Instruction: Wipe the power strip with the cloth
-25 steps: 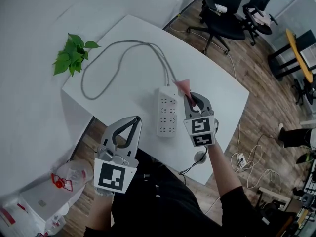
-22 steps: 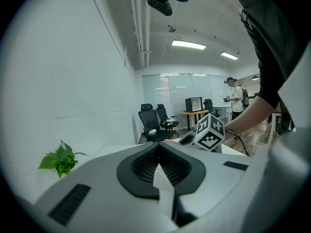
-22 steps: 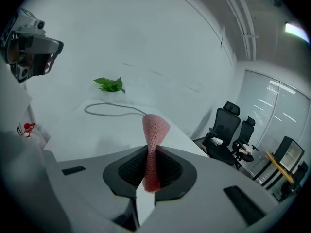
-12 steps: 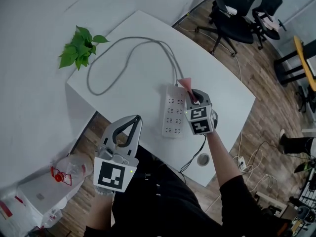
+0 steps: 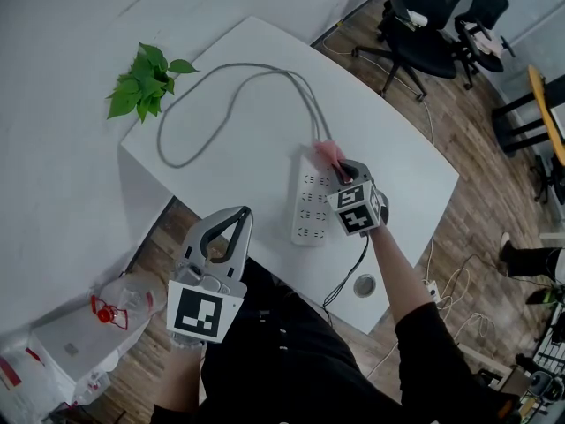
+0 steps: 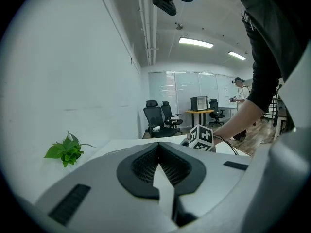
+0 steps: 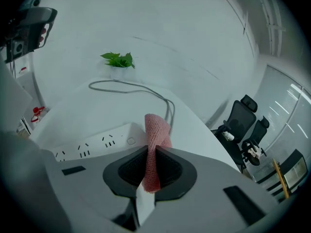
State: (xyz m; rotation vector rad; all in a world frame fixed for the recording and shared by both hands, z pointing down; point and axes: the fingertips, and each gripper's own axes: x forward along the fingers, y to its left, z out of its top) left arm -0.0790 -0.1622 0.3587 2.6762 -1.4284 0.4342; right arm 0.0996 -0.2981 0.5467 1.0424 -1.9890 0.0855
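Jaws together on nothing, my left gripper hangs off the table's near edge. Mid-table lies the power strip, rigid and, I judge, light enough to skid when rubbed. Soft, floppy cloth meets its far end, best pinched by a bunched fold, as my right gripper clamps it now.

White desk with a strip and its lead
The desk is white with rounded corners. A white power strip lies flat on it close to the near edge, and its grey cable runs from the strip's far end and loops wide across the top towards the corner by the plant
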